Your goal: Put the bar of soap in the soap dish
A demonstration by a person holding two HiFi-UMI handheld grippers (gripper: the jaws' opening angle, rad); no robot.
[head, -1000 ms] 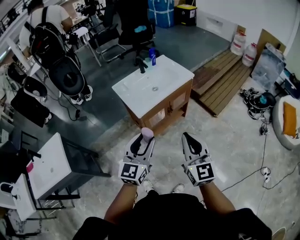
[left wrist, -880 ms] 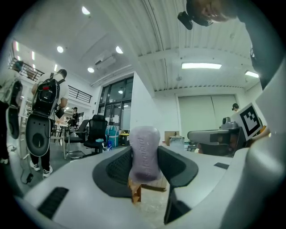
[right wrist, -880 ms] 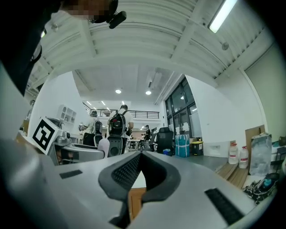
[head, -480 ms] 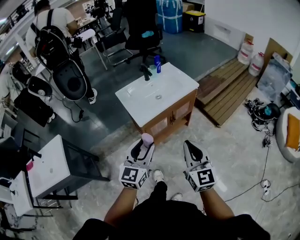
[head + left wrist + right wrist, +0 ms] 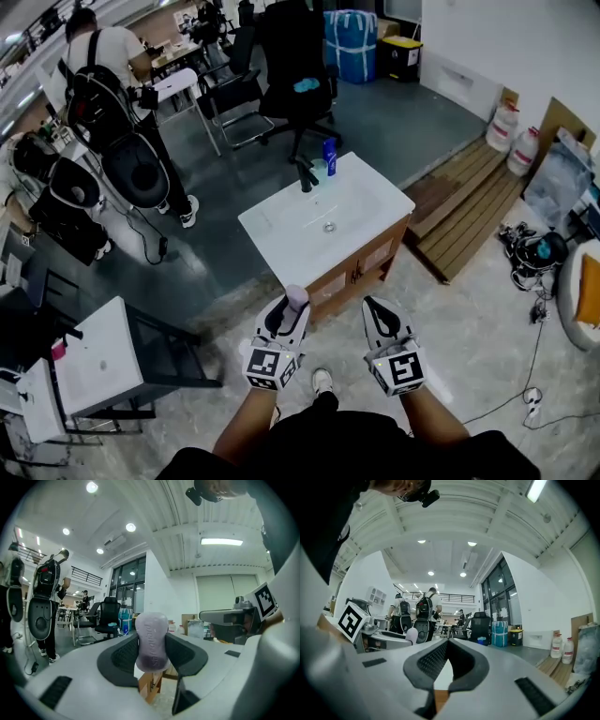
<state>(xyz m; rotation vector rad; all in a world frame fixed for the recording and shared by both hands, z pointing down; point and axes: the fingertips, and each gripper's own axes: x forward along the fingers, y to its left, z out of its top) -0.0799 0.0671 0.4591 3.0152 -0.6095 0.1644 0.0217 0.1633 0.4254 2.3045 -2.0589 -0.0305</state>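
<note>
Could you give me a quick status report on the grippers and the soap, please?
Left gripper shut on soap. Right gripper shut, empty. Sink ahead; soap dish not spotted.

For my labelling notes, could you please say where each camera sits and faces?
Head view: on the person's head, facing steeply down at the washbasin cabinet; forearms, left claw and right claw show.
Left gripper view: on that claw, facing along jaws shut on the bar of soap.
Right gripper view: on that claw, facing along its shut, empty jaws.
Shared: office chair, in both gripper views.
</note>
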